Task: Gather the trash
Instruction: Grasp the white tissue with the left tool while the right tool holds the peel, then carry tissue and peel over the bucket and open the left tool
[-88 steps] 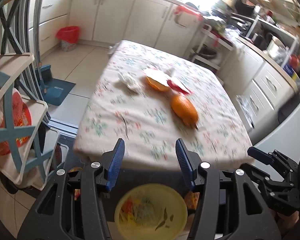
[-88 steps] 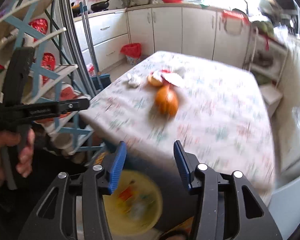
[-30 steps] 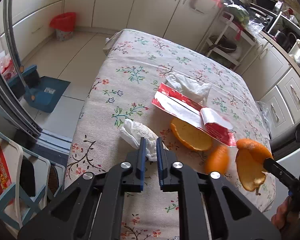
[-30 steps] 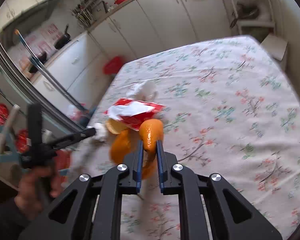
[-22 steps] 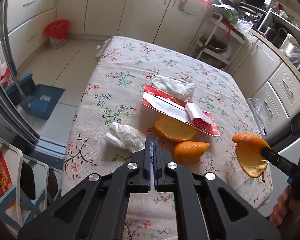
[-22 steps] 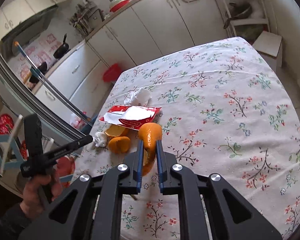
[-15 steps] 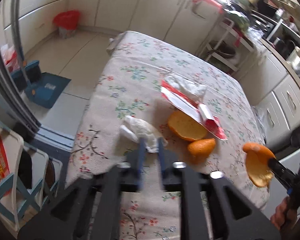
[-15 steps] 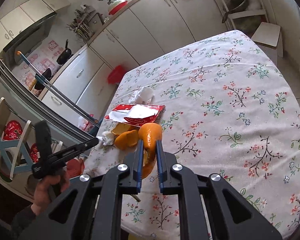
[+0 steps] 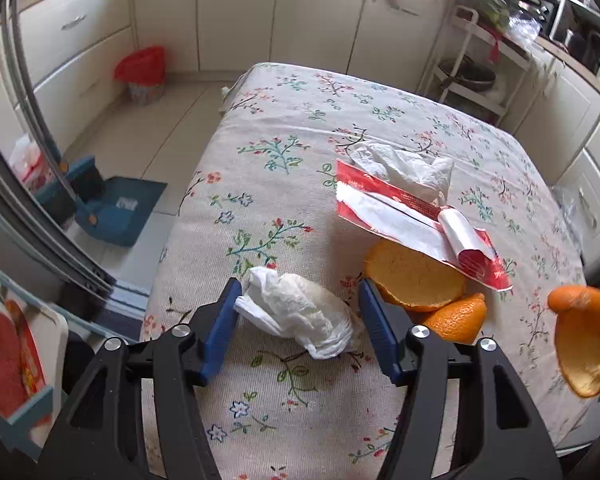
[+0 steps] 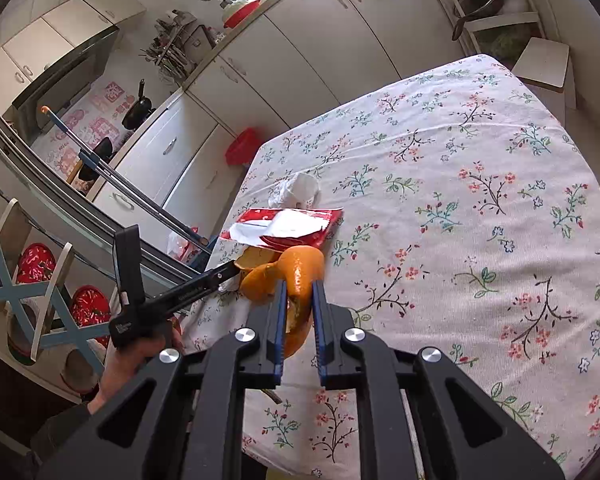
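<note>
Left gripper (image 9: 298,312) opening around tissue (image 9: 300,314)
I'm clamping peel (image 10: 300,276) in right gripper (image 10: 298,316) (pads not touching tissue).

The lower part of the orange peel (image 10: 300,268) sits between the right gripper's (image 10: 298,300) pads, so its full shape cannot be read in the right wrist view. In the left wrist view the same peel (image 9: 580,336) sits at the picture's right edge, and the gripper holding it is almost wholly cut off there. Behind that peel, a second peel piece (image 10: 258,280) and a peel half (image 10: 256,257) are partly covered. The red wrapper (image 9: 412,220) overlaps the peel half's (image 9: 414,278) far rim. In the right wrist view the left gripper's tips are hidden behind the peels.
</note>
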Demonstrator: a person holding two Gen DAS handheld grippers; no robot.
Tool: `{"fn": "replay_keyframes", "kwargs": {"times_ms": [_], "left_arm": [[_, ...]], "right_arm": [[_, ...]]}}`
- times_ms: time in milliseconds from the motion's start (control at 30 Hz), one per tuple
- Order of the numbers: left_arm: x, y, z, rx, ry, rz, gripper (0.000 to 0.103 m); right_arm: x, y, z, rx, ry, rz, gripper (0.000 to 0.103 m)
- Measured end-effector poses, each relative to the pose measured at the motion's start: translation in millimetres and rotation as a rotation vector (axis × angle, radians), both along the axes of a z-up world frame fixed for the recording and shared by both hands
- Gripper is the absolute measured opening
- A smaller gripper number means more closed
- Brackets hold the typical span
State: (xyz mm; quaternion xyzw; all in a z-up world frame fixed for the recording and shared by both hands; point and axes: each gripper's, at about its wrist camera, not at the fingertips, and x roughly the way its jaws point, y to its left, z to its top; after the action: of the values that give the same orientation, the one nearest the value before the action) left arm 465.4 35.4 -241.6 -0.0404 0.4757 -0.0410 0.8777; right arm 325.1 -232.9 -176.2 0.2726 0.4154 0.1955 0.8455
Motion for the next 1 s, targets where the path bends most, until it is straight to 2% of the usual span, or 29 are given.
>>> {"fn": "replay_keyframes", "kwargs": {"times_ms": [67,200,500,733,1000], "left_arm": [[0.2,-1.7,0.5,-0.01,0.002,-0.021,0.033],[-4.4,-4.4,3.6,-0.029,-0.003,-0.05,0.025],[-49.0,-0.7,42.7,-0.084,-0.107,-0.056,0.025],[-101.7,-11.7,70.4,-0.057,-0.206,-0.092,0.025],[-143.5,-20.9,76.3,-0.01,-0.239,-0.117,0.025]], "right_arm": [[1.0,-0.1,0.7,0.003,-0.002,0.0,0.013],[0.6,0.3,1.6,0.004,-0.004,0.002,0.013],[-8.3,-3.2,6.5,0.011,-0.024,-0.013,0.013],[-21.7,-5.4,17.9,0.008,-0.073,-0.026,0.013],[-41.1,-6.7,24.7,0.017,-0.107,-0.042,0.013]]}}
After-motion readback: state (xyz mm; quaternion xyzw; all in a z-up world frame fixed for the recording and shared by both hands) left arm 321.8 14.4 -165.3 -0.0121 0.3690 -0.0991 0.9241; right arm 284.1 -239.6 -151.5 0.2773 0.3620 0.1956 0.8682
